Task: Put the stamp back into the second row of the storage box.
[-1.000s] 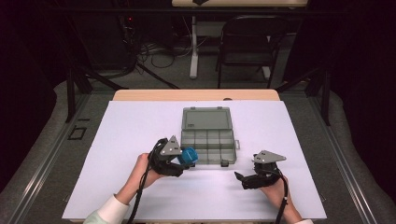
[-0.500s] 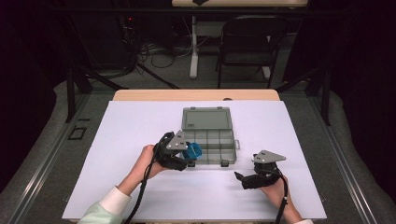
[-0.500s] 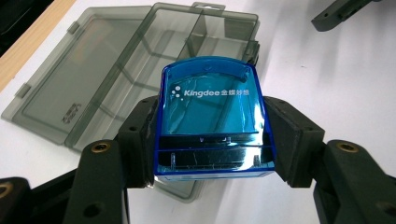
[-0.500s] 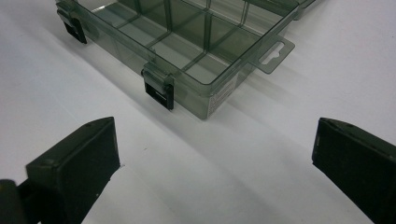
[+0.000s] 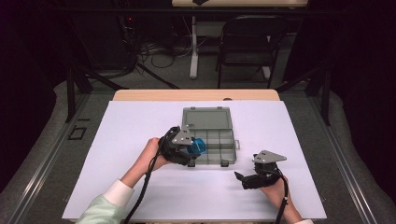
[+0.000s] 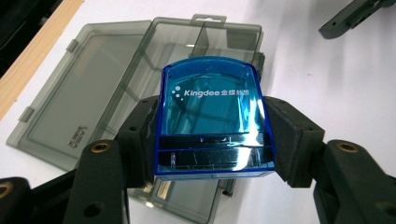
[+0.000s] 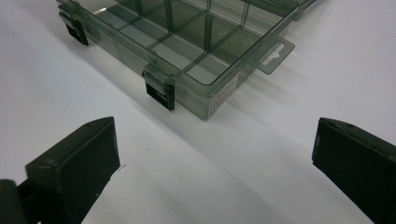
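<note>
White paper covers the table (image 5: 140, 186), and on it lies a smoky grey clear plastic compartment box (image 5: 219, 147) with its lid (image 5: 207, 118) folded flat away from the person. Over the box's near left corner, the left gripper (image 5: 189, 148) clamps a translucent blue plastic block with white lettering (image 6: 212, 119) by its two sides, long axis running forward toward the compartments just beyond and below. Well right of the box, the right gripper (image 5: 252, 179) rests wide and empty.

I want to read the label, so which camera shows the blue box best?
The left gripper view: the blue Kingdee box sits close up, lettering legible, clamped between the left tongs. The high view shows it small at the organizer case.
</note>
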{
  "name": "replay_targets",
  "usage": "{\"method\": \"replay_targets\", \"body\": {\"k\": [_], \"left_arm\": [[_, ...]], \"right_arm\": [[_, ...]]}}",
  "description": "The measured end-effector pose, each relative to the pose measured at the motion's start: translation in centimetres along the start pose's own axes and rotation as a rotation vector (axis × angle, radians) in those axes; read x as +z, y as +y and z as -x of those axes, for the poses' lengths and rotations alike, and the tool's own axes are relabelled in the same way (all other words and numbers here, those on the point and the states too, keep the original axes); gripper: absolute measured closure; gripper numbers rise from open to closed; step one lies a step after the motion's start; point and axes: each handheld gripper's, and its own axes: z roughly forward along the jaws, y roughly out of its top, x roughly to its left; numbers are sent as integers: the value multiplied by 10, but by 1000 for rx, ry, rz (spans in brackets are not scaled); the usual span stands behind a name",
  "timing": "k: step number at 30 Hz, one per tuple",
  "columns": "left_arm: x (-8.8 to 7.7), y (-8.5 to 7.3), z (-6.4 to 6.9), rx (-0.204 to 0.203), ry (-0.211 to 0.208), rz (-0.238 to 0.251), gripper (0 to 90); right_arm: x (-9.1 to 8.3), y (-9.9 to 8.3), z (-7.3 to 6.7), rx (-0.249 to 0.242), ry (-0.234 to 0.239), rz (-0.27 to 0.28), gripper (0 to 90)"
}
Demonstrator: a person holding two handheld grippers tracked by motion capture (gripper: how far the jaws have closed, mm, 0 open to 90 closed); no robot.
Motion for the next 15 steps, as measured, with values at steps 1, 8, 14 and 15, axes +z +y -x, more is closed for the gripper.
{"method": "replay_targets", "body": {"k": [1,8,14,15], "left_arm": [[1,1,-1,7,0,-2,413],[9,11,-5,26,-18,9,413],[15,19,-8,42,-30,5,413],[17,19,-8,48,-34,0,414]], "right_arm": [[0,0,0,0,-1,1,1],[0,0,-1,0,-3,0,1],[0,0,0,-3,-6,4,1],[0,0,0,-2,-6,2,1]]}}
